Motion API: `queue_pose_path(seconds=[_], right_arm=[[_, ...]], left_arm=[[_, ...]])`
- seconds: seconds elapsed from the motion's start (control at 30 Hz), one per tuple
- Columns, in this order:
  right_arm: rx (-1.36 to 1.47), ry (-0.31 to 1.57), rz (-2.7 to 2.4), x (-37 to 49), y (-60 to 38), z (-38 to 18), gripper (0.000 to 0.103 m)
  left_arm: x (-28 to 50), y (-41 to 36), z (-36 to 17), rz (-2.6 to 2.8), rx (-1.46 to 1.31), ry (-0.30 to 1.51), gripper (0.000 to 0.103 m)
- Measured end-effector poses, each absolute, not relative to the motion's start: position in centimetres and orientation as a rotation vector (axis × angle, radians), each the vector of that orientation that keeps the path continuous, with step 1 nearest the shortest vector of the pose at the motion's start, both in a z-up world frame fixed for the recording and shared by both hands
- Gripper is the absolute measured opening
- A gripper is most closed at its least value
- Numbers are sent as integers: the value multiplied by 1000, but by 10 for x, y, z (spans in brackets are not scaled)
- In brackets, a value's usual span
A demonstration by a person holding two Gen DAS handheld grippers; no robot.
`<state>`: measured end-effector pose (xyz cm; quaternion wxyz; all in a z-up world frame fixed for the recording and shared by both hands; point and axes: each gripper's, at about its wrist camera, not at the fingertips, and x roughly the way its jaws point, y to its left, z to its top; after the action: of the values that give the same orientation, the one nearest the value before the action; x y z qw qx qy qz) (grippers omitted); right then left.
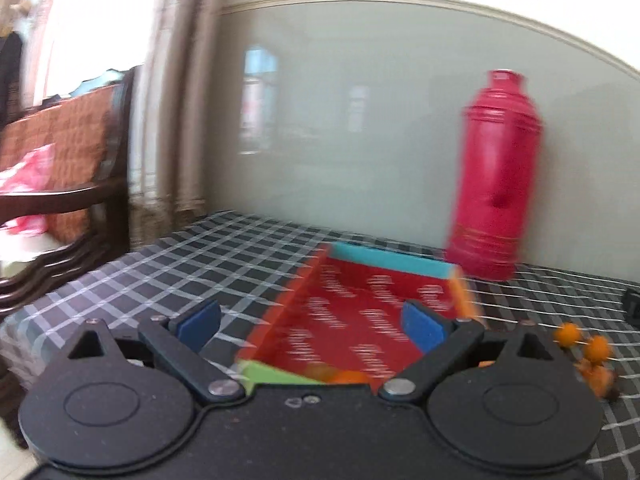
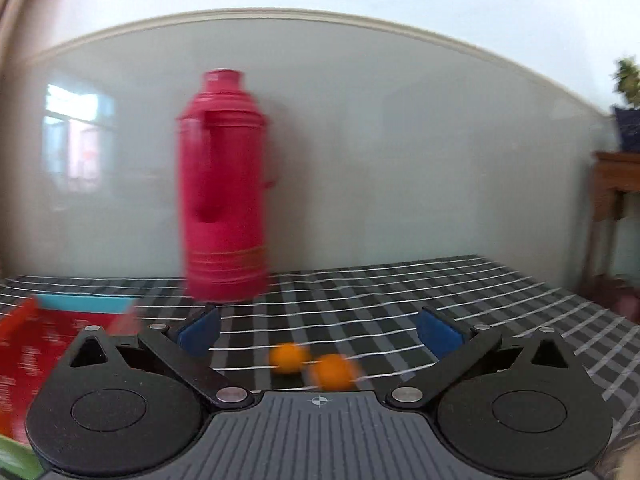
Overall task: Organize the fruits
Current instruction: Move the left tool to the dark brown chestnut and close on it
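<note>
A shallow red box [image 1: 352, 320] with teal, orange and green walls lies on the checked tablecloth. Small orange fruits [image 1: 340, 376] lie in its near end, partly hidden by my left gripper's body. My left gripper [image 1: 312, 324] is open and empty above the box. More small orange fruits [image 1: 588, 352] lie on the cloth right of the box. In the right wrist view two of them [image 2: 312, 364] lie just ahead of my open, empty right gripper [image 2: 318, 330]. The box [image 2: 36, 352] shows at that view's left edge. Both views are blurred.
A tall pink thermos [image 1: 496, 176] stands at the back by the wall, behind the box; it also shows in the right wrist view [image 2: 224, 188]. A wooden chair [image 1: 60, 168] stands left of the table. A dark object [image 1: 632, 304] sits at the right edge.
</note>
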<state>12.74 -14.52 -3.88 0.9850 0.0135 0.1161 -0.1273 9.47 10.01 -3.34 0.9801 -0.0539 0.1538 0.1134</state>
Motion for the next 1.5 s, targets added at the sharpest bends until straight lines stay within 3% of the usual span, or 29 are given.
queue_pose_path(seconds=[0.3,0.67,0.93,1.17,1.5], right_arm=[[40,197,-492,101,-213,-38,103],[50,222,-543,86,-254,-41,103],[103,223,-522,79,-268,-38,103],[97,234,-508,79,-270,-39,103],[112,244,-508,81,-273,-38,103]], left_arm=[[109,6,-39,-98,39,305,84],[153,-64,-69,-251,167,440,53],[173,-77,-84,-271,168,488,49],[187,-80,-94,-287,125,566,25],[185,-73,-92,-241,74,527,24]])
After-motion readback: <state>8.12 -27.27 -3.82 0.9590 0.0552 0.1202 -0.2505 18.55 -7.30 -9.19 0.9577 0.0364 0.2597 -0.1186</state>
